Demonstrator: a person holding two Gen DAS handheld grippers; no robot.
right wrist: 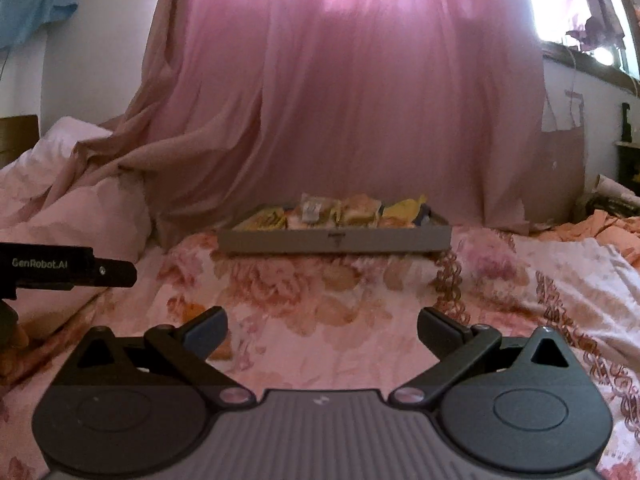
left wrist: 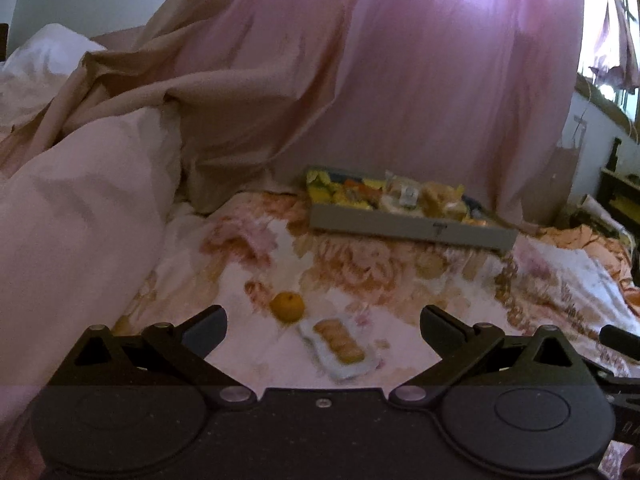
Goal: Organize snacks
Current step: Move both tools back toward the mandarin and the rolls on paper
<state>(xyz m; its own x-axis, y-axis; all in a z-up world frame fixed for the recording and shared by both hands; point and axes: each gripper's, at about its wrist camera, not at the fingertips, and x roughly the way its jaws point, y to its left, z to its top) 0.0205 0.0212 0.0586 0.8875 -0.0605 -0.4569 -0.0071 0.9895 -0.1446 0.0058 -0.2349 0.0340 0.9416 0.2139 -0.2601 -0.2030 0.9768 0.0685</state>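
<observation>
In the left wrist view an orange fruit [left wrist: 287, 306] lies on the floral bedspread, and a clear packet of round biscuits [left wrist: 340, 344] lies just to its right. My left gripper [left wrist: 322, 330] hangs open right above and in front of both, holding nothing. Farther back sits a flat grey box [left wrist: 408, 228] filled with several wrapped snacks [left wrist: 400, 196]. In the right wrist view the same grey box [right wrist: 336, 240] stands straight ahead with snack packets [right wrist: 340, 210] inside. My right gripper [right wrist: 320, 334] is open and holds nothing, well short of the box.
A pink curtain [right wrist: 360, 100] hangs behind the box. A bunched white duvet [left wrist: 72, 208] rises on the left. The other gripper's black body [right wrist: 60, 268] juts in at the left of the right wrist view. Dark furniture [left wrist: 620, 196] stands far right.
</observation>
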